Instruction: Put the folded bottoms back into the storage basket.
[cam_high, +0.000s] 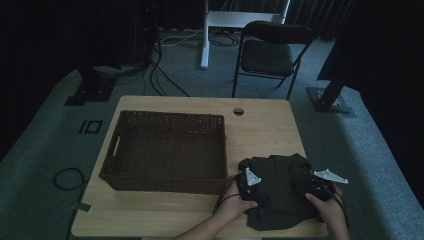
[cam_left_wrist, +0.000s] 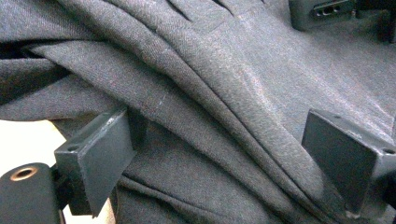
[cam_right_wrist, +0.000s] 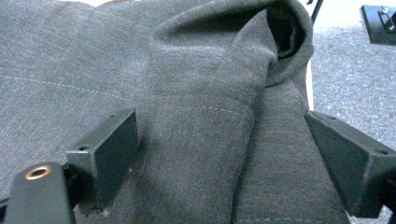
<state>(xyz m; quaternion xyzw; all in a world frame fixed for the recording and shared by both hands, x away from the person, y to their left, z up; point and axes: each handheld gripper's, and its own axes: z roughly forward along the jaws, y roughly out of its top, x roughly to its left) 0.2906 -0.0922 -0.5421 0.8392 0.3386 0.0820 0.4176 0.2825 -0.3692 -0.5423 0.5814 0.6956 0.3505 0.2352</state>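
high view: a dark grey garment (cam_high: 280, 192) was seen bunched at the near right of the wooden surface (cam_high: 260, 125), just beside a brown wicker basket (cam_high: 167, 150). the left tongs (cam_high: 248, 186) were pressed at its left edge, the right tongs (cam_high: 320, 186) at its right edge. in the left gripper view the jaws were spread wide over folded cloth (cam_left_wrist: 210, 93); in the right gripper view they were spread wide around a thick fold (cam_right_wrist: 219, 116), nothing clamped.
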